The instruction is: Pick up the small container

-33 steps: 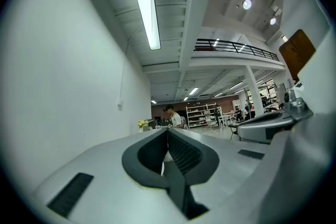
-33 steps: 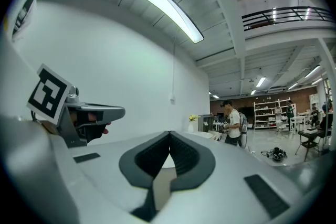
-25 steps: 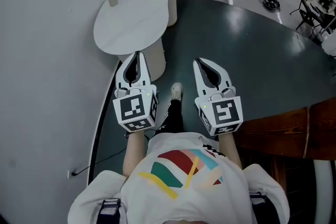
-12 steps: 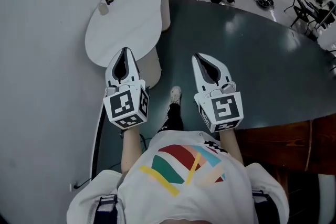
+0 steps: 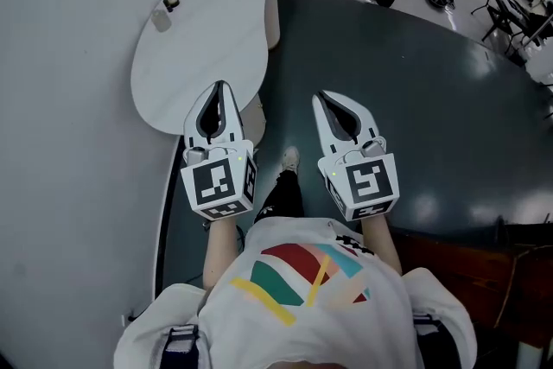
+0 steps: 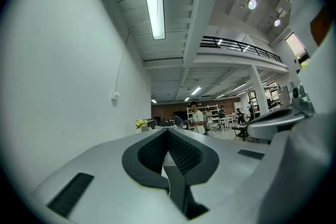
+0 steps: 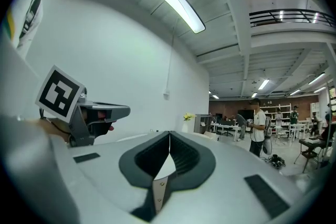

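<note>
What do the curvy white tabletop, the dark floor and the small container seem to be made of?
Tabletop: smooth matte white, probably laminate or painted board; even colour, no grain.
Floor: dark green, glossy, likely a sealed coating; it mirrors lights as bright spots.
Small container: pale body, dark top; too small to judge.

Small pale container (image 5: 162, 15), perhaps dark-capped, near far-left edge of white table (image 5: 203, 47).
</note>
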`<state>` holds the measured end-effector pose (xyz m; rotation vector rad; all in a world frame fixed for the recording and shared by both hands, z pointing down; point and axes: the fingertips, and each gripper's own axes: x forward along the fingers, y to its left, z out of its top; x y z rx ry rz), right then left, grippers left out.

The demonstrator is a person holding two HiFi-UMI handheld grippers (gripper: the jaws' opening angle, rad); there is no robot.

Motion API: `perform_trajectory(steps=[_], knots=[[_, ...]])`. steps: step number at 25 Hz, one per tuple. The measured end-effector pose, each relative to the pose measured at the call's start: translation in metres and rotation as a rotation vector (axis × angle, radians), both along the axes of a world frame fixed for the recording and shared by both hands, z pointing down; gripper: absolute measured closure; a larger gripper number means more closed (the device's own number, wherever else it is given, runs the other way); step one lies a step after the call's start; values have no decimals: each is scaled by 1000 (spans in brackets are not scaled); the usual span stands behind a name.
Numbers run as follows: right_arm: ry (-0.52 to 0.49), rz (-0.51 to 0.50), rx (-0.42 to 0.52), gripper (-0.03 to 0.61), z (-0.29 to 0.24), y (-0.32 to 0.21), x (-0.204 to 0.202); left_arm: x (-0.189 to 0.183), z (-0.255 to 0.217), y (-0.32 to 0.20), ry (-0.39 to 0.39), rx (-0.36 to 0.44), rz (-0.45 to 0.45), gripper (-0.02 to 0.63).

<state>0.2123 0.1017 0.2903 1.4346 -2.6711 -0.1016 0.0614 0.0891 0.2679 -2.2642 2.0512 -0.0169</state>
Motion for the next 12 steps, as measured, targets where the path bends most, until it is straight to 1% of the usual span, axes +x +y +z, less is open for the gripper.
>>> perform_trajectory(steps=[4,12], knots=[[13,-15,-7,566,2,-47,-18,-11,-2,-47,7,9,6,595],[10,-62,-20,566,-27,-175,-65,-44,-41,-169,0,42,2,597]])
